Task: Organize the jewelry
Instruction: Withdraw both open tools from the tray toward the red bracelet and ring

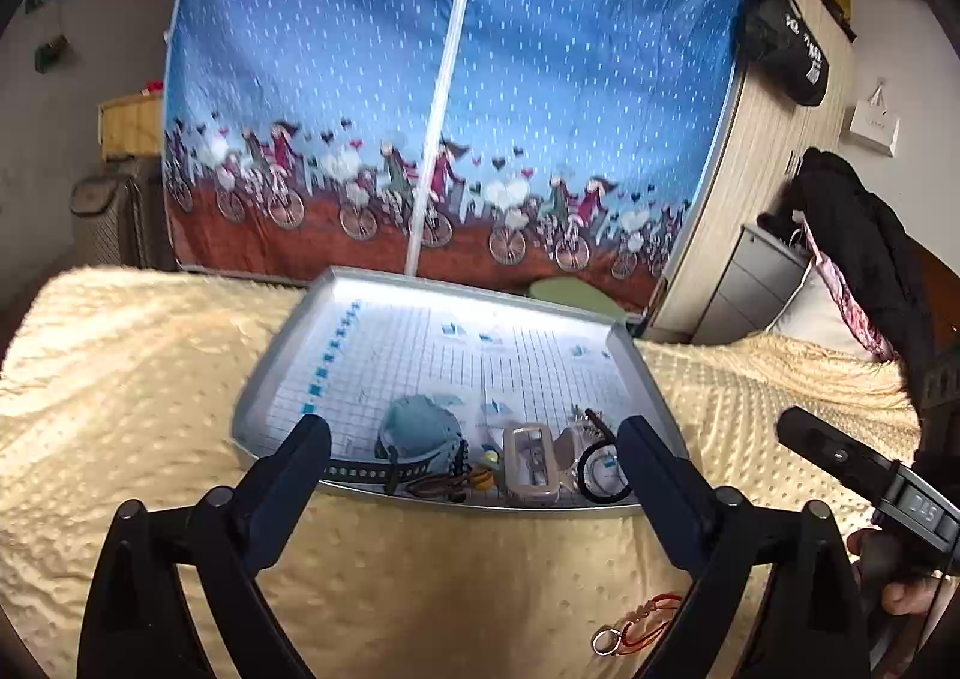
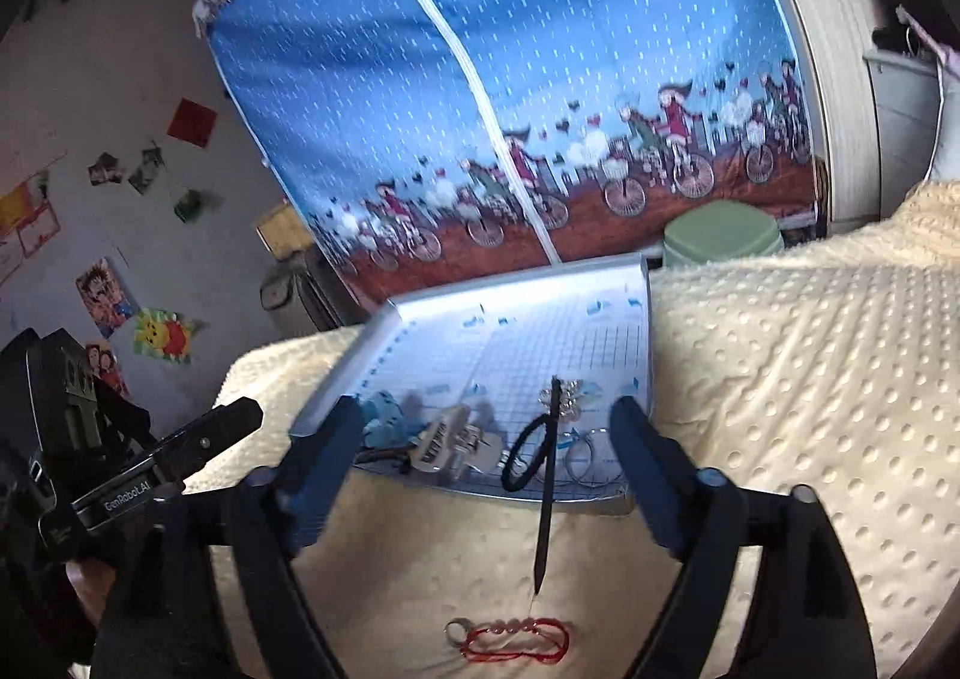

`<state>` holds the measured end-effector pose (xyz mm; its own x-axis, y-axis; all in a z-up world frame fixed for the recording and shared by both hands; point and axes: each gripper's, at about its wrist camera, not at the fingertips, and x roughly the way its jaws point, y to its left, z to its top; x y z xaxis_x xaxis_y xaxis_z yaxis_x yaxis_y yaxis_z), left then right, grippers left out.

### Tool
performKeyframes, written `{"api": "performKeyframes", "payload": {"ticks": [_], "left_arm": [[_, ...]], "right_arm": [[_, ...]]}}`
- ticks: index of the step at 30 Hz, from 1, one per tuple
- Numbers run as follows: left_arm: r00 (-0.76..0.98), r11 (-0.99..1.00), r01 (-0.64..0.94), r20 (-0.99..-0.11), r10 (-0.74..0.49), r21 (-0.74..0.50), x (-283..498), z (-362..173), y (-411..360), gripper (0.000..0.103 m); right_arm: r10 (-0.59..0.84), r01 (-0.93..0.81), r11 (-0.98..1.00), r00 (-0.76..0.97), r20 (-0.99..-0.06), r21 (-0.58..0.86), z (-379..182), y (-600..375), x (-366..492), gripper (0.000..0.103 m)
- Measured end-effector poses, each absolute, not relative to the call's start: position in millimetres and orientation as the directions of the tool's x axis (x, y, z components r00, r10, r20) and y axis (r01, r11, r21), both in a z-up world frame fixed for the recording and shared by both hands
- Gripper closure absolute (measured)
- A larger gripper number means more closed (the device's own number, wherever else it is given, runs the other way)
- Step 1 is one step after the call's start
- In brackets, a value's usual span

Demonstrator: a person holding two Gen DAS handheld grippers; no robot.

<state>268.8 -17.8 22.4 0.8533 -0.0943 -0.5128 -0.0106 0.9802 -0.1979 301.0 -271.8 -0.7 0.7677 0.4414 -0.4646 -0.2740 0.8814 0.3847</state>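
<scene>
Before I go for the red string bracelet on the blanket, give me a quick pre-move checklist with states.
1. Red string bracelet with metal ring off the tray, on the cream dotted blanket: ok.
2. Right tongs open and empty: ok.
3. Left tongs open and empty: ok.
4. Bare space on the grey gridded tray: ok.
5. Thin black stick overhanging the tray edge near the bracelet: not ok.

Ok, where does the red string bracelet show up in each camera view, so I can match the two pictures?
Left wrist view: the red string bracelet lies on the cream blanket at the bottom right, short of the tray.
Right wrist view: the bracelet lies at the bottom centre, on the blanket, short of the tray.
Shared landmark: the black hair tie in the tray's near edge.
</scene>
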Motion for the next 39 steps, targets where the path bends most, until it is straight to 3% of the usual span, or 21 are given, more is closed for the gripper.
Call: {"api": "performKeyframes", "payload": {"ticks": [2,13,24,28,34,39], "left_arm": [[0.878,0.982,-0.020,-0.473,-0.073,-0.189,251,33,-19,0.000],[0.923,0.977,-0.071,-0.384,-0.012,-0.200,164,79,-3,0.000],[0.928,0.979,-0.088,-0.372,0.013,-0.186,80,92,16,0.000],[0.911,0.985,-0.101,-0.410,0.036,-0.137,63,86,18,0.000],[0.914,0.993,-0.072,-0.404,0.027,-0.096,49,79,10,0.000],[0.905,0.995,-0.069,-0.424,0.030,-0.076,45,61,11,0.000]], "right_arm": [[0.430,-0.282,0.886,0.796,-0.426,0.368,8,-273,282,0.002],[0.389,-0.306,0.906,0.876,-0.287,0.292,47,-273,169,0.002],[0.389,-0.335,0.918,0.861,-0.327,0.210,70,-263,84,0.002],[0.371,-0.332,0.928,0.871,-0.323,0.170,73,-260,60,0.002],[0.335,-0.284,0.939,0.886,-0.322,0.196,66,-265,43,0.002],[0.293,-0.243,0.954,0.876,-0.382,0.176,46,-265,44,0.002]]}}
